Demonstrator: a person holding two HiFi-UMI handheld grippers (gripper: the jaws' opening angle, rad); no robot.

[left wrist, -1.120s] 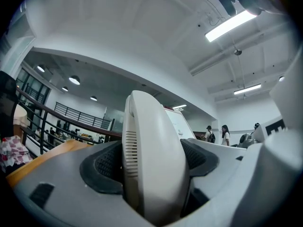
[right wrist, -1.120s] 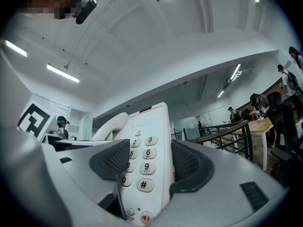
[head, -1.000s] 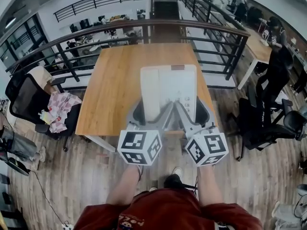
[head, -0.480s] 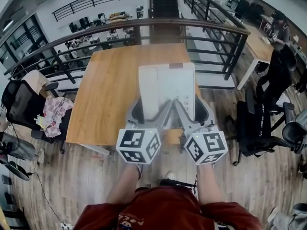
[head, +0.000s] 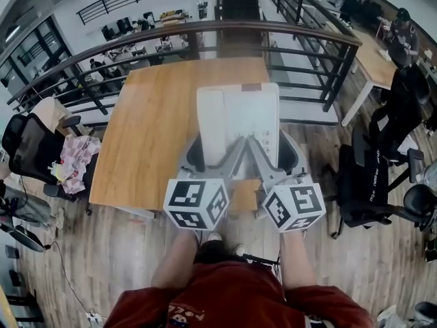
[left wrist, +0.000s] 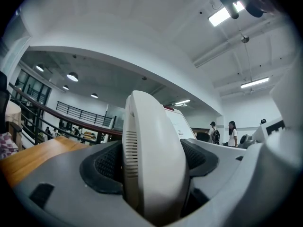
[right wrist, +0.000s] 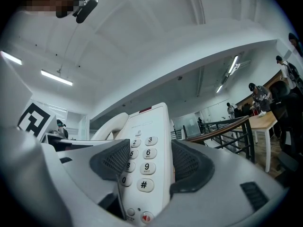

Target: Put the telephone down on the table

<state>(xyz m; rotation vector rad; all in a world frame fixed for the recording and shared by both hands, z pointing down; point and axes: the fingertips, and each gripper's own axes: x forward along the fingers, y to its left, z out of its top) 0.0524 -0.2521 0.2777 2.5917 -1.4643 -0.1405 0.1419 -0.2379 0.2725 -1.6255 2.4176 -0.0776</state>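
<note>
Head view: the white telephone [head: 237, 121], handset at its 9 o'clock side, hung over the wooden table's [head: 150, 128] near edge. Both forearms [head: 176, 265] reached toward 12 o'clock, with the left gripper [head: 213, 157] and right gripper [head: 270, 157] side by side.

Left gripper view: its jaws clamped the ribbed handset [left wrist: 154, 164].

Right gripper view: its jaws gripped the keypad [right wrist: 142, 167] side.

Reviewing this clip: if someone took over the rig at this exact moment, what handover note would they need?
Left tool: shut on the telephone, across its handset.
Right tool: shut on the telephone, at the keypad side.
The telephone is held over the near part of the wooden table and appears clear of the top.
Done: telephone gripped by both tools.
Left: lower it onto the table, then open both tools.
</note>
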